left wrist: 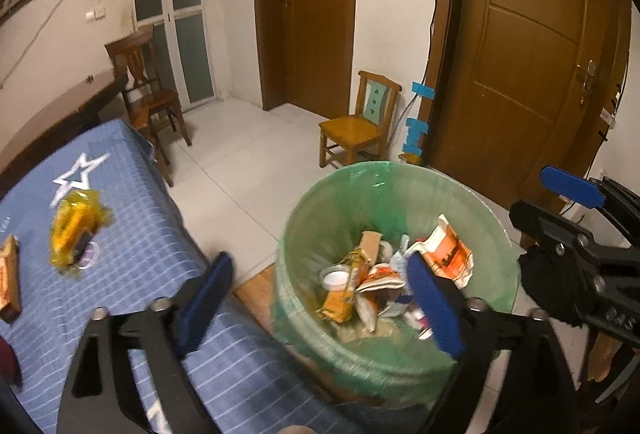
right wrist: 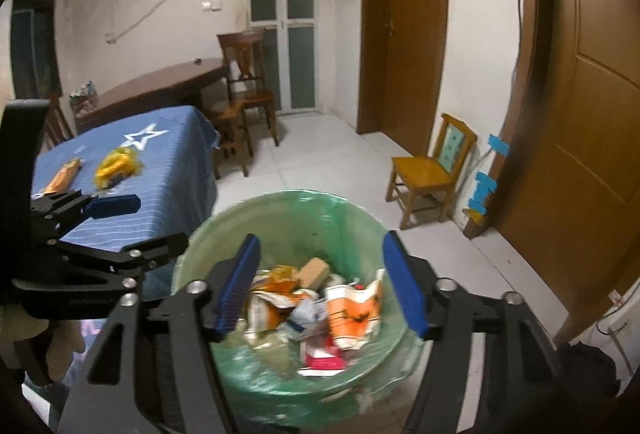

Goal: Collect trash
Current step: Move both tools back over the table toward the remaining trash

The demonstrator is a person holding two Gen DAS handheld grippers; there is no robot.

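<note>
A bin with a green liner (left wrist: 320,194) (right wrist: 224,230) stands on the floor beside the blue-clothed table (left wrist: 152,234) (right wrist: 176,162); it holds several crumpled wrappers (left wrist: 444,250) (right wrist: 352,314). My left gripper (left wrist: 320,298) is open and empty, over the bin's near-left rim. My right gripper (right wrist: 324,286) is open and empty, above the bin. A yellow wrapper (left wrist: 74,230) (right wrist: 116,162) and an orange packet (left wrist: 8,278) (right wrist: 64,174) lie on the table.
A small wooden chair (left wrist: 356,122) (right wrist: 432,170) stands by the wall near a brown door (left wrist: 532,46). A dark chair (left wrist: 148,86) (right wrist: 248,90) and a wooden table (right wrist: 160,86) are behind the blue table. White tile floor (left wrist: 248,154) lies between.
</note>
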